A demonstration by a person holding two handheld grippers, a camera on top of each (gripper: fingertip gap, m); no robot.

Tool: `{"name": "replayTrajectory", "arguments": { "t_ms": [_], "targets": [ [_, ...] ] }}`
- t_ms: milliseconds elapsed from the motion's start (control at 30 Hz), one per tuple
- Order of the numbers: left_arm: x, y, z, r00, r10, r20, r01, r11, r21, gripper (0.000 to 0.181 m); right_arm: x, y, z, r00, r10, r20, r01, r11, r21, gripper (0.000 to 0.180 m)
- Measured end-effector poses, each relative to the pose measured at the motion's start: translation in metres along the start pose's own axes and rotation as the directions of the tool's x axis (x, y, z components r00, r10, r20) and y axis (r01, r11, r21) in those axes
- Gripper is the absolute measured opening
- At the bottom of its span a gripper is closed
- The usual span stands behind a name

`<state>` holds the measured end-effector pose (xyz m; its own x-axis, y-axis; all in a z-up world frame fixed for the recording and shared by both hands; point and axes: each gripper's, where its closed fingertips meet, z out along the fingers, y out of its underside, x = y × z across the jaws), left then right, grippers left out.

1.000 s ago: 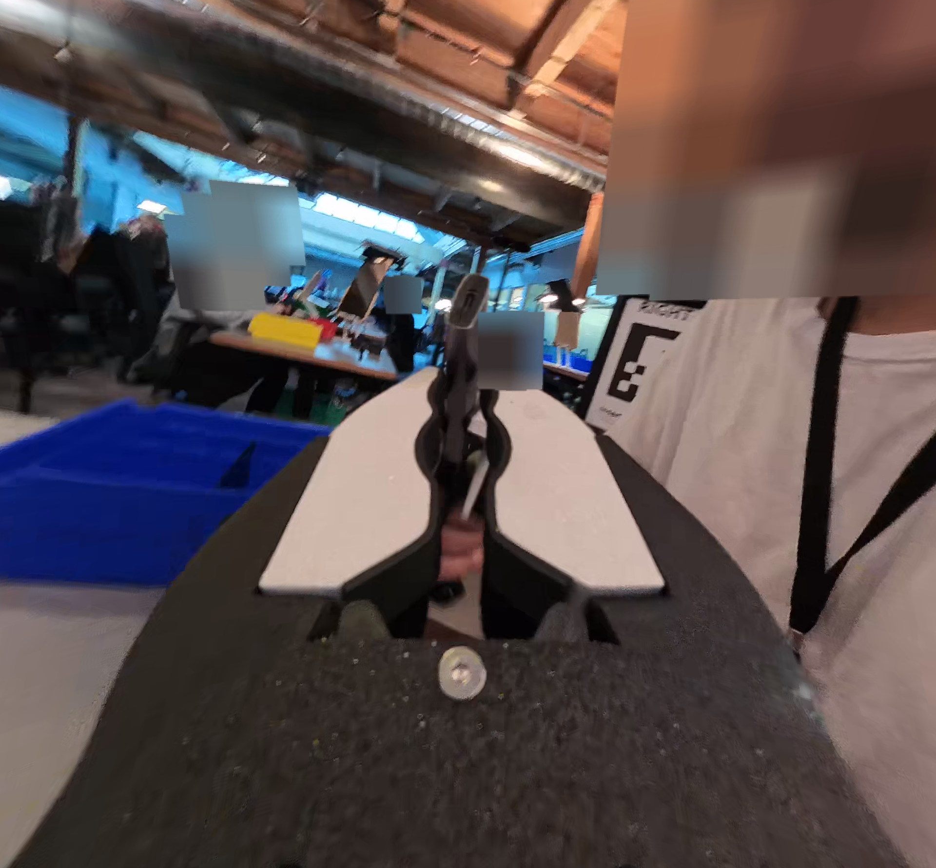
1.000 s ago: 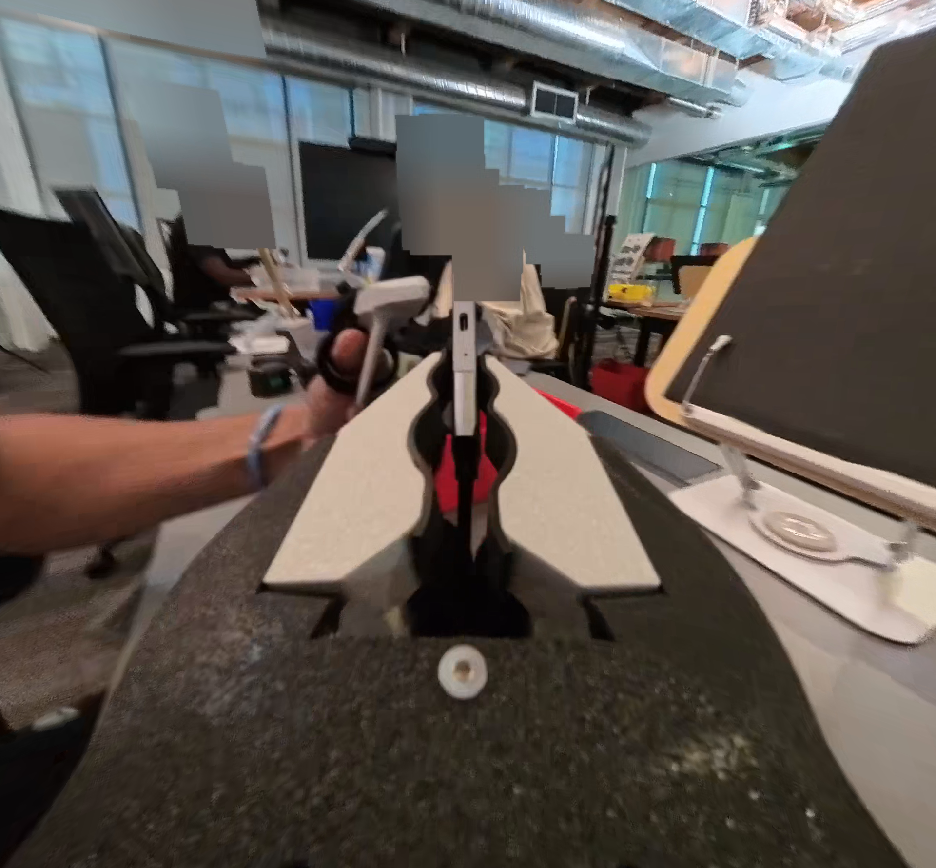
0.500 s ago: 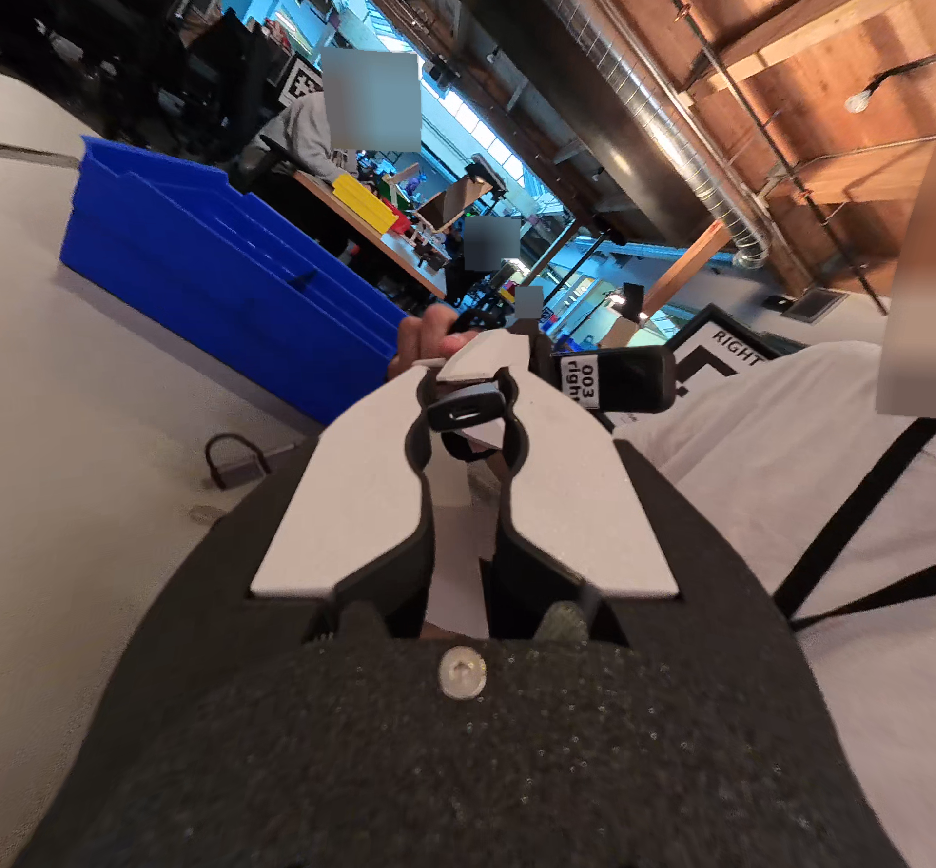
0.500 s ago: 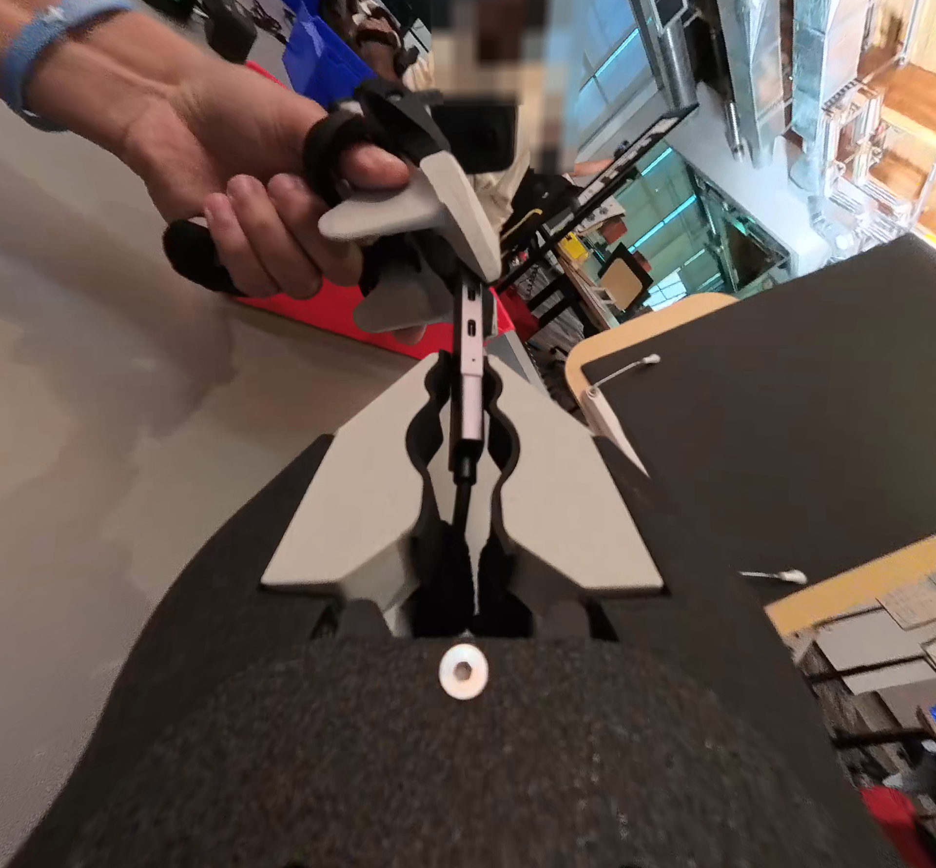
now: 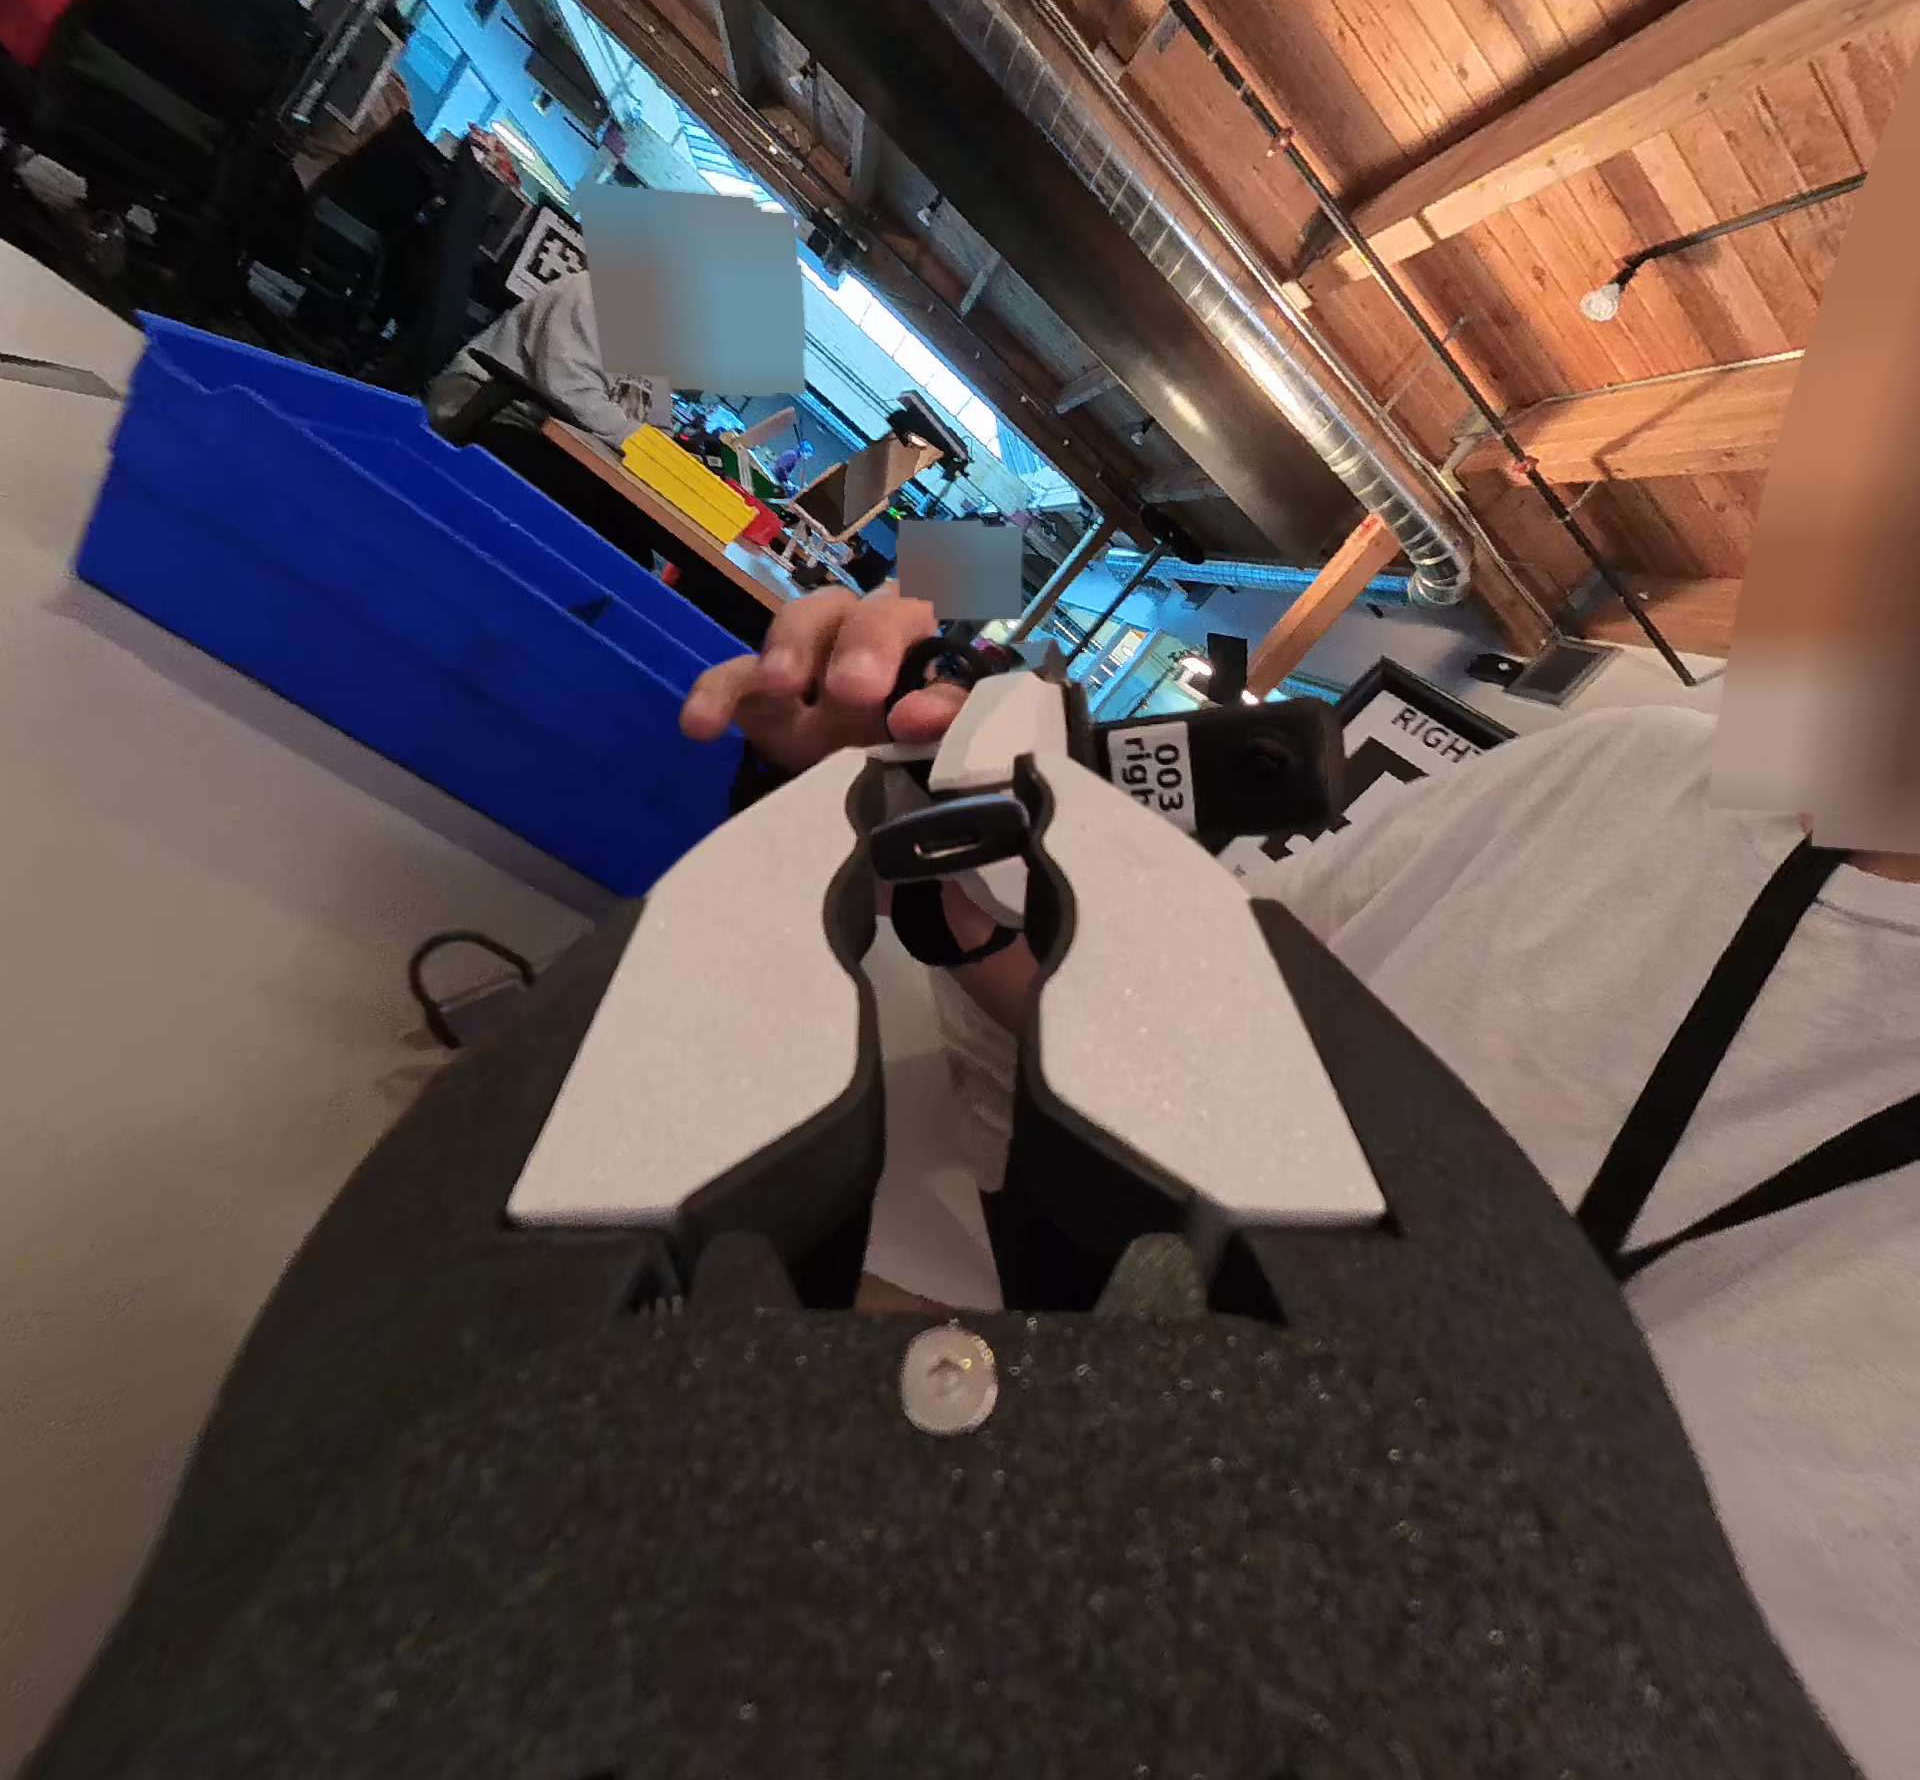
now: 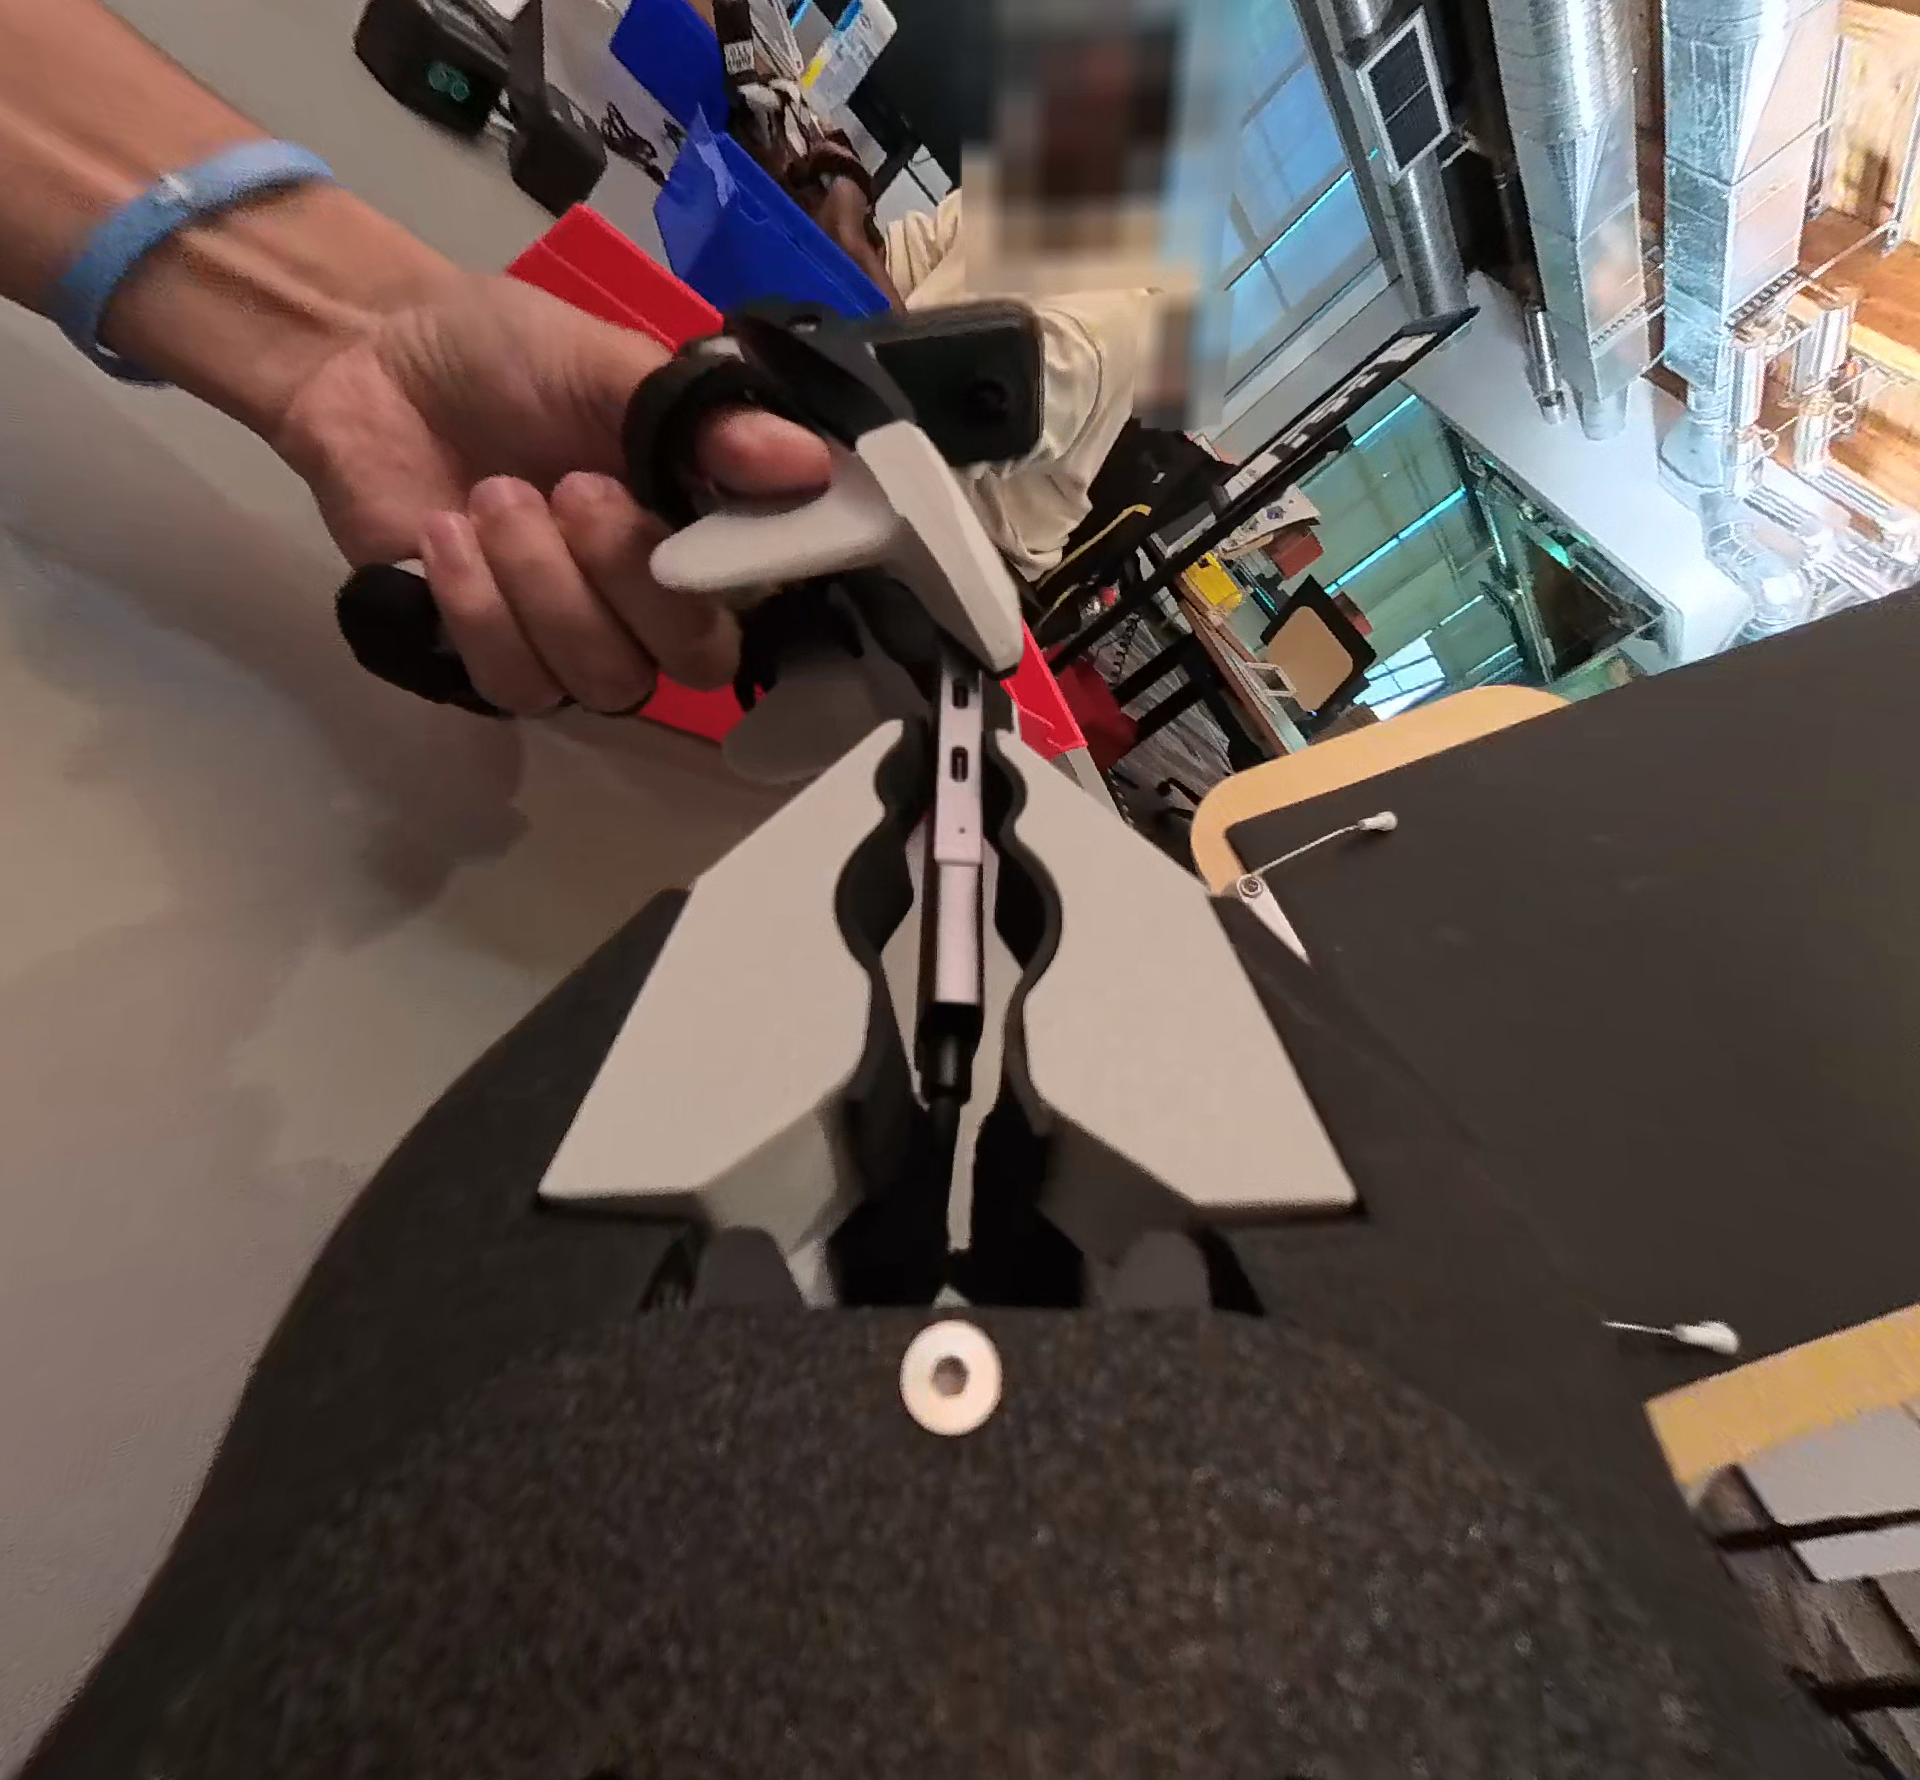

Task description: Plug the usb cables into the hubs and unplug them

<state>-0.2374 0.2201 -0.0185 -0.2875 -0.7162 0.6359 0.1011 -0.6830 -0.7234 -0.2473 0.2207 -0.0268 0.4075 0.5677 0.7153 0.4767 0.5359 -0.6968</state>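
A slim metal hub (image 6: 961,795) with small ports along its edge stands between the fingertips of my right gripper (image 6: 951,743), which is shut on its thin sides. Its black cable (image 6: 945,1076) runs back between the jaws. My left gripper (image 5: 940,785) meets it from the front and is shut across the wide sides of the hub's dark end (image 5: 951,842), whose port faces the camera. One white finger (image 6: 925,535) of the left gripper lies over the hub's far end. The right gripper (image 5: 997,722) also shows just behind the hub in the left wrist view.
A blue bin (image 5: 364,587) stands on the pale table (image 5: 208,1003), with a small dark cable loop (image 5: 457,982) beside it. A red bin (image 6: 623,296) lies beyond the hand (image 6: 499,483). A black board with a tan edge (image 6: 1558,1003) stands to the right. The person's white shirt (image 5: 1507,1003) is close. My two grippers' fingertips are within a few centimetres of each other.
A second ago the hub's end stood upright between narrower left jaws. The left gripper has since turned about a quarter turn, widened and closed across the hub's wide sides. The right grasp is unchanged.
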Motion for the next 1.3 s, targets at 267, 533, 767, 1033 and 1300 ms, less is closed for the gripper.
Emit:
{"name": "replayTrajectory", "arguments": {
  "t_ms": [267, 533, 767, 1033, 1300],
  "targets": [
    [0.001, 0.023, -0.043, 0.795, 0.366, 0.484, -0.323, 0.93, -0.173, 0.041, 0.044, 0.08, 0.051, 0.938, -0.331, -0.1, 0.303, 0.926, -0.226, 0.007],
    [0.053, 0.108, -0.074, 0.644, 0.515, 0.566, -0.392, 0.857, -0.333, 0.032, -0.003, 0.123, 0.096, 0.925, -0.365, -0.102, 0.33, 0.909, -0.255, 0.007],
    [0.041, 0.077, -0.166, 0.448, 0.356, 0.82, -0.412, 0.897, -0.164, 0.032, -0.013, 0.129, 0.076, 0.896, -0.437, -0.086, 0.413, 0.888, -0.202, 0.008],
    [-0.012, 0.047, -0.213, 0.121, 0.298, 0.947, -0.287, 0.924, -0.254, 0.042, -0.015, 0.124, 0.063, 0.924, -0.374, -0.082, 0.36, 0.921, -0.149, 0.007],
    [-0.046, 0.046, -0.176, 0.129, 0.358, 0.925, -0.255, 0.913, -0.319, 0.013, -0.007, 0.121, 0.064, 0.94, -0.325, -0.099, 0.311, 0.941, -0.136, 0.008]
  ]
}}
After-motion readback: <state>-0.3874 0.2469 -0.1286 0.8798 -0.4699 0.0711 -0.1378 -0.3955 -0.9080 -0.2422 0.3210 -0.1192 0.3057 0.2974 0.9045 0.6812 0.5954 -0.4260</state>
